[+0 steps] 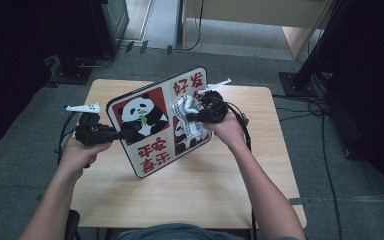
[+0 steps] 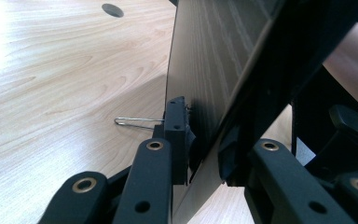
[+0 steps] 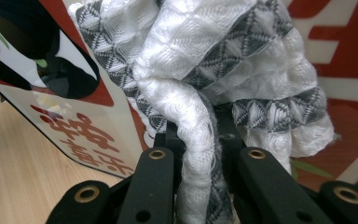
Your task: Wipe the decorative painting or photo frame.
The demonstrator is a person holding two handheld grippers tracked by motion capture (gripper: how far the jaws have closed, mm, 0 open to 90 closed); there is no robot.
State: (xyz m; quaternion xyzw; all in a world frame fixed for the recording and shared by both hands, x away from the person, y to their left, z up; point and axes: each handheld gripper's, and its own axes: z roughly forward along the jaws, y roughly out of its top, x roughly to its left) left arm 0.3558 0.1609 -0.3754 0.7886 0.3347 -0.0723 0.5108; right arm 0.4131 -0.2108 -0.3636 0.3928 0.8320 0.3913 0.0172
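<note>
The board (image 1: pixel 157 122) looks stiff and slick, its edge pinched by the left hand-held gripper (image 1: pixel 130 134); the right hand-held gripper (image 1: pixel 192 117) pinches the limp cloth (image 1: pixel 187 117) against its face.

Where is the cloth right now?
In the high view the cloth sits right of centre, pinched in the right claw and pressed against the face of the panda board.
</note>
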